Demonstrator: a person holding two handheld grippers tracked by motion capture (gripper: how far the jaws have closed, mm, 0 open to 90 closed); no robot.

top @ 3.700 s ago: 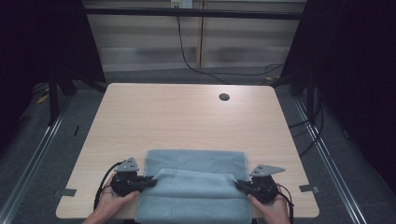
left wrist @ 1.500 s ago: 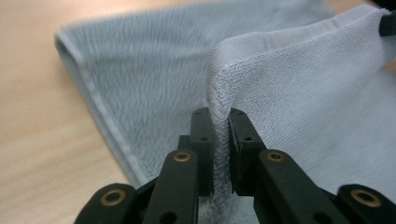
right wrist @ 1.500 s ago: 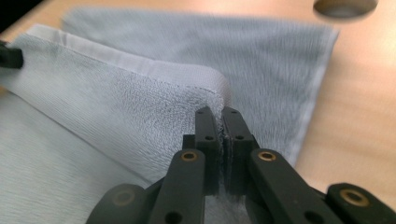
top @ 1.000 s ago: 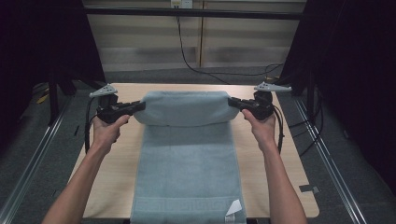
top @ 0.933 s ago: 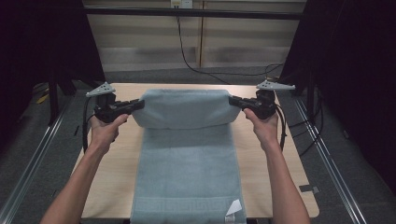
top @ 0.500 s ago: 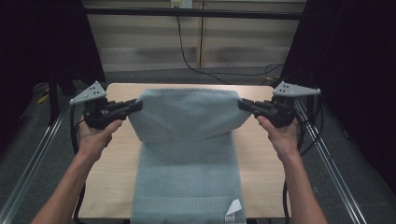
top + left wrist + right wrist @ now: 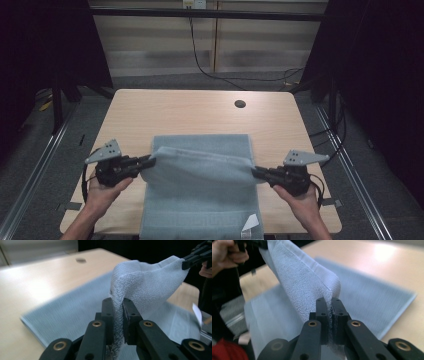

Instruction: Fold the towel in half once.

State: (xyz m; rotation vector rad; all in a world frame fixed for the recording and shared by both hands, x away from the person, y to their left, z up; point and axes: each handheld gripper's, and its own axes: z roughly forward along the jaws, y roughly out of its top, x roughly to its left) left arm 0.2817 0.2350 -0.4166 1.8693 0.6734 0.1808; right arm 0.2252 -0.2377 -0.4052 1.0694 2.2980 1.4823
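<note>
On the wooden table a grey towel lies half folded — the left gripper and right gripper each pinch one corner between their jaws. Lower both together, edges matched.

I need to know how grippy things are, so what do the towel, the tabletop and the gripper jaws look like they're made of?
Towel: pale blue terry cloth, probably cotton; looped pile and a flat woven band show up close.
Tabletop: light wood-look surface, likely laminate; smooth, faint sheen.
Left hand-held gripper and right hand-held gripper: matte black jaws, probably plastic, with brass-coloured inserts.
</note>
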